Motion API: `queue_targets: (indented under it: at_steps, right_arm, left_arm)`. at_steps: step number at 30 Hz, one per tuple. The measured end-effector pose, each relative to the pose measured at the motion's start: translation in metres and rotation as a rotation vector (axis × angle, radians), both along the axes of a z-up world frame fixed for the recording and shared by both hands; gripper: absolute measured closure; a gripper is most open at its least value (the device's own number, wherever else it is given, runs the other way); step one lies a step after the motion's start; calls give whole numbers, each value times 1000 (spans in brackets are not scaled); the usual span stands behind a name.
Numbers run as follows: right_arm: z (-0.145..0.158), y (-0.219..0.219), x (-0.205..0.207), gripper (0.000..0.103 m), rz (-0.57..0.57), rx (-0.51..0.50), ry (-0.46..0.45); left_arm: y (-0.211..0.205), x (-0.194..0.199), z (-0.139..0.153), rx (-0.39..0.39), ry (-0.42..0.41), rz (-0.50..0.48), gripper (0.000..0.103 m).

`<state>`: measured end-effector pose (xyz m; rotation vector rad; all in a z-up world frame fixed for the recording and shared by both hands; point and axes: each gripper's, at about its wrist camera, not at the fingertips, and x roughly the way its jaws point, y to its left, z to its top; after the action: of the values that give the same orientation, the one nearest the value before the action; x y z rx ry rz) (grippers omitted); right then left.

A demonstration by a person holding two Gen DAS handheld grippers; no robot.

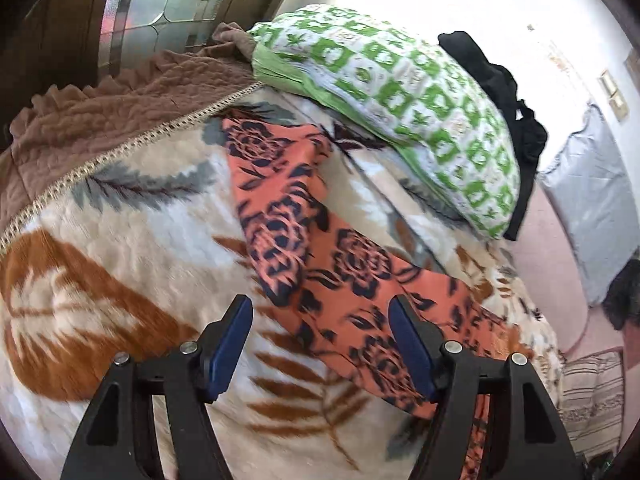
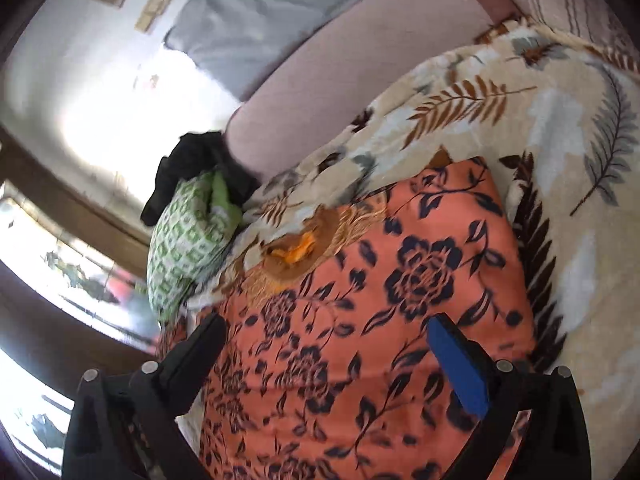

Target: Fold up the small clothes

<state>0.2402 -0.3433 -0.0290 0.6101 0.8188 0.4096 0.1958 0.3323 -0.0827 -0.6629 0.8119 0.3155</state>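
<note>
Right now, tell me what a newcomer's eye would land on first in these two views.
The orange garment with dark flowers stands out most, spread on the leaf-patterned blanket; both the left gripper and the right gripper hover open over it. Next comes the green-and-white pillow at the far edge of the blanket, with a black garment draped behind it.

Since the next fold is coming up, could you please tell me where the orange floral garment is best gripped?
I would take the orange floral garment by its narrow far end, near the brown quilt. It lies flat as a long strip on the leaf-print blanket, so that free edge looks easiest to pinch. Come in low from the open blanket side, away from the green pillow.
</note>
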Motion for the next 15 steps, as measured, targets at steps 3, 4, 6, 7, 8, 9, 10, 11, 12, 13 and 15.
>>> queue_targets:
  at_steps: [3,4,6,7,8,9,10,11,12,13,15]
  right_arm:
    - [-1,22,-42,1,66,-23,-3]
    - [-4,29,-52,1,75,-32,-3]
    - [-12,37,-69,1,83,-44,2]
    - [-15,41,-75,1,83,-45,1]
    - [-18,45,-78,1,82,-50,2]
    - [-21,49,-81,1,84,-55,4]
    - [-22,52,-84,1,89,-55,7]
    - [-23,54,-86,1,93,-54,11]
    - [-25,55,-85,1,98,-59,16]
    - [-27,56,-86,1,104,-65,19]
    - [-27,55,-87,1,107,-75,10]
  left_arm:
    - [3,32,7,141,91,-37,32]
    - [2,44,10,186,119,-48,32]
    - [2,67,11,277,185,-78,32]
    - [4,81,9,314,234,-88,32]
    - [7,94,6,326,265,-96,32]
    - [13,105,3,324,285,-96,32]
    - [22,113,3,315,290,-71,32]
    - [34,116,4,293,264,-28,32]
    - [48,111,6,243,209,29,32]
    - [61,103,5,159,150,76,32]
    - [88,82,-5,-53,25,134,32]
